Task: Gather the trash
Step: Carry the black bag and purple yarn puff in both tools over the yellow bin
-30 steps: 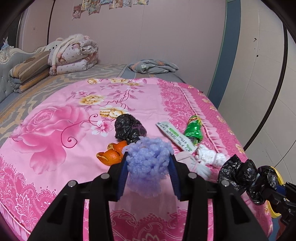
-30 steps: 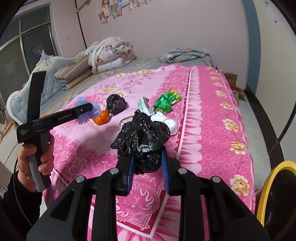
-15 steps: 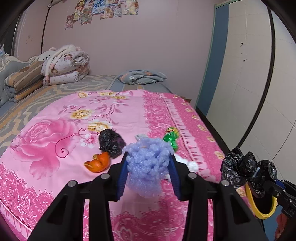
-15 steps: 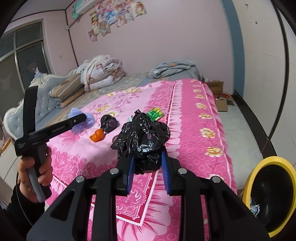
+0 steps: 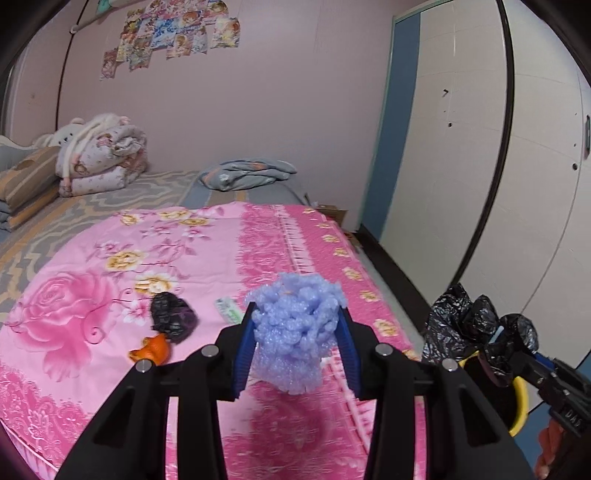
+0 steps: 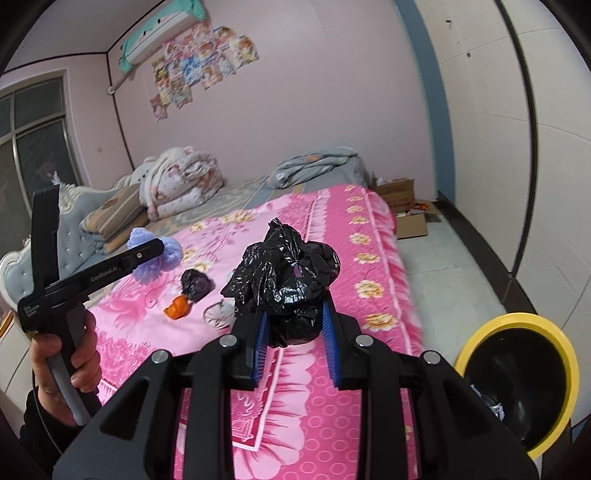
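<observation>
You have a lilac foam wad (image 5: 297,332) between blue pads (image 5: 244,350), a glossy black plastic bag (image 6: 286,280), a pink rose-patterned bedspread (image 5: 92,302), orange peel (image 5: 153,350) and a yellow-rimmed black bin (image 6: 517,380).

A bed (image 5: 110,236) fills most of the room, covered at the near end by a pink floral bedspread (image 6: 373,258) over a grey patterned sheet (image 5: 155,184). A tufted grey headboard (image 6: 74,229) stands at the left. Folded quilts (image 6: 184,181) and striped pillows (image 5: 26,184) are piled at the far side, with a rumpled grey blanket (image 5: 247,173) near the pink wall (image 5: 277,92). Cartoon posters (image 6: 203,62) hang under an air conditioner (image 6: 159,33). A dark window (image 6: 33,147) is at the left. Cardboard boxes (image 6: 402,195) sit on the pale floor (image 6: 454,266) beside white panelled walls (image 5: 461,147).
</observation>
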